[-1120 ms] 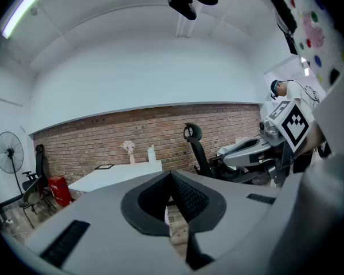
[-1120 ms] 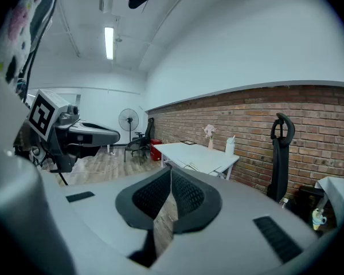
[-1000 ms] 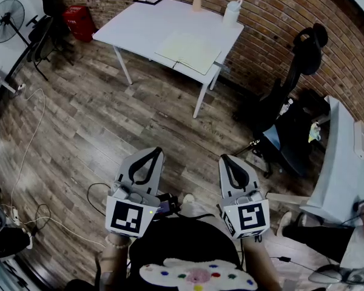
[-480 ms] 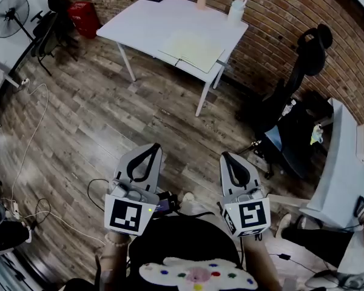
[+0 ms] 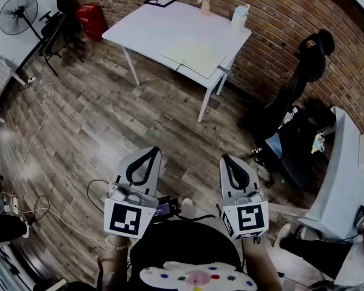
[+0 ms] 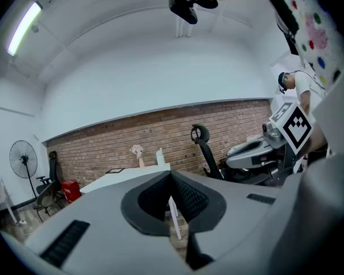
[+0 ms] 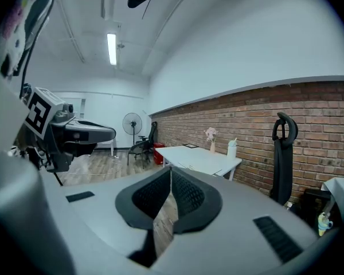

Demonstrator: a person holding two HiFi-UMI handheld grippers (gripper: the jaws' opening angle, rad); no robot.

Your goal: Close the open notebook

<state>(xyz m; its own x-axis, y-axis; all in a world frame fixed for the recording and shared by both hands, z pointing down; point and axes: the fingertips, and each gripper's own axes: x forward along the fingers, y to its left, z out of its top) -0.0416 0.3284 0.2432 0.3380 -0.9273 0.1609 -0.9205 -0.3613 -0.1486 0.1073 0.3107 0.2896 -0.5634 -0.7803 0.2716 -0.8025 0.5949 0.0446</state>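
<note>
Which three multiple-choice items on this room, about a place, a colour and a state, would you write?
1. Where is the notebook? A floor B white table C chair
2. The box by the wall is: A red B yellow C green
3. The left gripper and right gripper are: A wide open B shut, empty C holding a pen
Answers: B, it lies open near the table's edge; A, plainly red; B, both grippers' jaws meet around nothing.
</note>
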